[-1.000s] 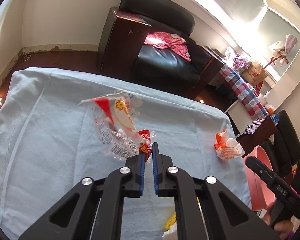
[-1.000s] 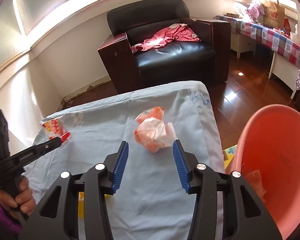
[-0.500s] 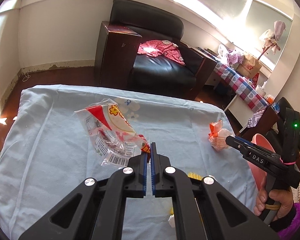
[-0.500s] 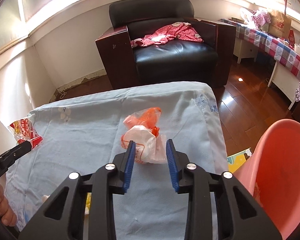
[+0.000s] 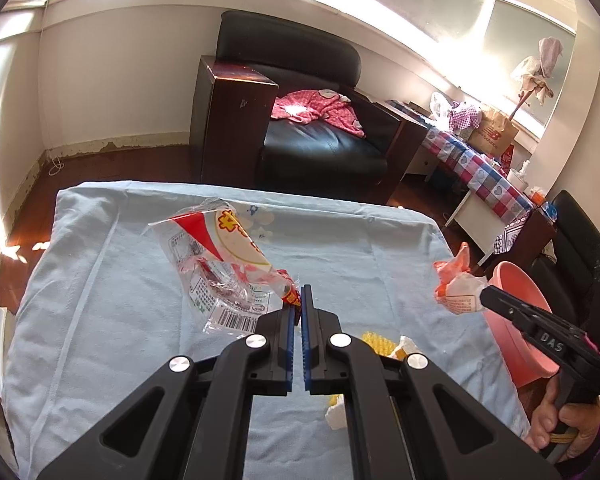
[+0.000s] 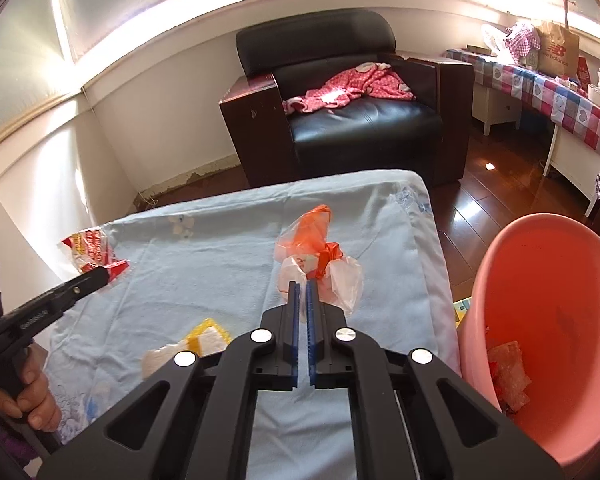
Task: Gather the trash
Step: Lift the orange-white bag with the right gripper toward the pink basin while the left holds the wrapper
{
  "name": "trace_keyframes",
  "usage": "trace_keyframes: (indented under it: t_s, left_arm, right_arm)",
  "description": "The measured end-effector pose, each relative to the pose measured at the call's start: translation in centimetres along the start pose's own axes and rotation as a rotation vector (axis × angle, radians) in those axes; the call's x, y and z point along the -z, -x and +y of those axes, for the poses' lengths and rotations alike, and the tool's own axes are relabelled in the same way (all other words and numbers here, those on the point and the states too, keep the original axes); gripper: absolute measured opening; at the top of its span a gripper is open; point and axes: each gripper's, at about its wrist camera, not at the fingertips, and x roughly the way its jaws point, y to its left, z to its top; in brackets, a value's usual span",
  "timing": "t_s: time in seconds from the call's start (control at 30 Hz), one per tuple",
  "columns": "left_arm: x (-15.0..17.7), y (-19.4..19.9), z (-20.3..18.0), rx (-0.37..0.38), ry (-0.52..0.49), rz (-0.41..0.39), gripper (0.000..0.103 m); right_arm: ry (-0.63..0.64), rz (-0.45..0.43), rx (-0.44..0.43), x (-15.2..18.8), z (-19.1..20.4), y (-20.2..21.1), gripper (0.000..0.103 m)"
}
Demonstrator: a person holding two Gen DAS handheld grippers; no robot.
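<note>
My left gripper [image 5: 300, 300] is shut on the red corner of a clear snack wrapper [image 5: 220, 256] with red and yellow print and holds it up above the blue-clothed table [image 5: 100, 280]. It also shows in the right wrist view [image 6: 88, 252]. My right gripper [image 6: 302, 286] is shut on an orange and white plastic bag [image 6: 320, 260], lifted off the cloth; in the left wrist view the bag [image 5: 458, 288] hangs from the right gripper's tip near the table's right edge. A pink bin [image 6: 548, 320] stands to the right of the table with some trash inside.
A yellow and white crumpled scrap [image 6: 196, 340] lies on the cloth between the grippers, also in the left wrist view [image 5: 384, 346]. A black armchair [image 6: 360, 120] with a red garment stands beyond the table. A checked-cloth side table [image 6: 560, 92] is at the far right.
My right gripper closed on the orange and white bag and lifted it off the cloth. My left gripper rose with the snack wrapper held in it.
</note>
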Motion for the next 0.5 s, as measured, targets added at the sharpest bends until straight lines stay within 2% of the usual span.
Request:
trace_keyframes:
  t_s: [0.27, 0.5]
  left_arm:
    - [0.6, 1.9, -0.8, 0.004, -0.021, -0.023, 0.002]
    - [0.9, 3.6, -1.5, 0.003, -0.049, -0.048, 0.002]
  right_arm:
    - [-0.025, -0.068, -0.016, 0.8, 0.1, 4.4, 0.004]
    - [-0.044, -0.102, -0.019, 1.6, -0.4, 6.5, 0.004]
